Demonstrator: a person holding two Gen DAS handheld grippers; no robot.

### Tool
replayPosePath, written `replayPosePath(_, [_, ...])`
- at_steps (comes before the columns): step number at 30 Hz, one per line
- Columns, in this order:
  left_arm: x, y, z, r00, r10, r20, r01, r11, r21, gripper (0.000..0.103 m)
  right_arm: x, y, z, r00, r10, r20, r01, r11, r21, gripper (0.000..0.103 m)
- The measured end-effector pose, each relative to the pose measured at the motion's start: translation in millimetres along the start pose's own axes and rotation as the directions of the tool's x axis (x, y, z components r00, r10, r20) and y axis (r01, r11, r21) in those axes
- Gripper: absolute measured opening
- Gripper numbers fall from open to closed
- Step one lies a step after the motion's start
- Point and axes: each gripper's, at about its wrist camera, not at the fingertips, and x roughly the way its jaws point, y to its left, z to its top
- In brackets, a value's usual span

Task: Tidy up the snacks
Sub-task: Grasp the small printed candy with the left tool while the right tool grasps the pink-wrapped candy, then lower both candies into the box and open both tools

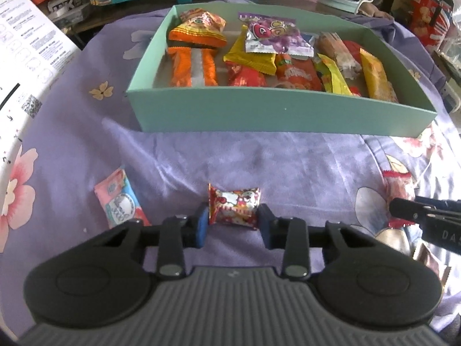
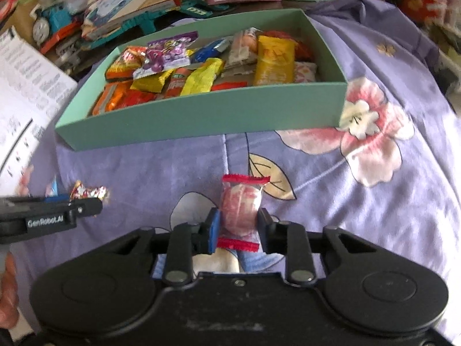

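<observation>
The left hand-held gripper (image 1: 233,226) pinches a small red-and-silver candy (image 1: 234,208) by its two ends, the blue pads pressed against the wrapper, with the candy low over the purple flowered bedspread (image 1: 259,155). The right hand-held gripper (image 2: 237,229) is clamped around a round pink sweet in a clear red-edged wrapper (image 2: 239,216), also low over the cloth. Both sit in front of the teal box (image 2: 201,118), which already holds a heap of bright packets. A pink-and-blue packet (image 1: 122,201) lies loose on the bedspread to the left. The risks look plain enough: the foil candy is held only at its crinkled ends, so it may twist or slip out on the way up; the round sweet could squirt from its slick wrapper if the pads squeeze off-centre. The two grippers are close together, so lifting both toward the box at once may knock them together, or a low carry could catch the near wall.
</observation>
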Motion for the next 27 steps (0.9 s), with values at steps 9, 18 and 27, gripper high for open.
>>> replayPosePath(9, [-19.1,11.7,-7.5,0.998,-0.055,-0.001,0.055,0.998,-0.031,0.032,-18.5,-15.1,-3.0,0.999,0.028,0.018,-0.029,0.997,0.072,0.024])
replayPosePath(18, [-53.8,12.4,11.3,0.993,-0.09,0.081,0.094,0.995,-0.037,0.032,-45.2,-17.4,17.4,0.992,0.073,0.098,-0.082,0.993,0.091,0.024])
replayPosePath(27, [-71.1,14.3,74.9,0.979,-0.092,0.183,0.1,0.994,-0.033,0.033,-60.2,-10.8,88.6,0.975,0.094,0.202,-0.105,0.994,0.043,0.024])
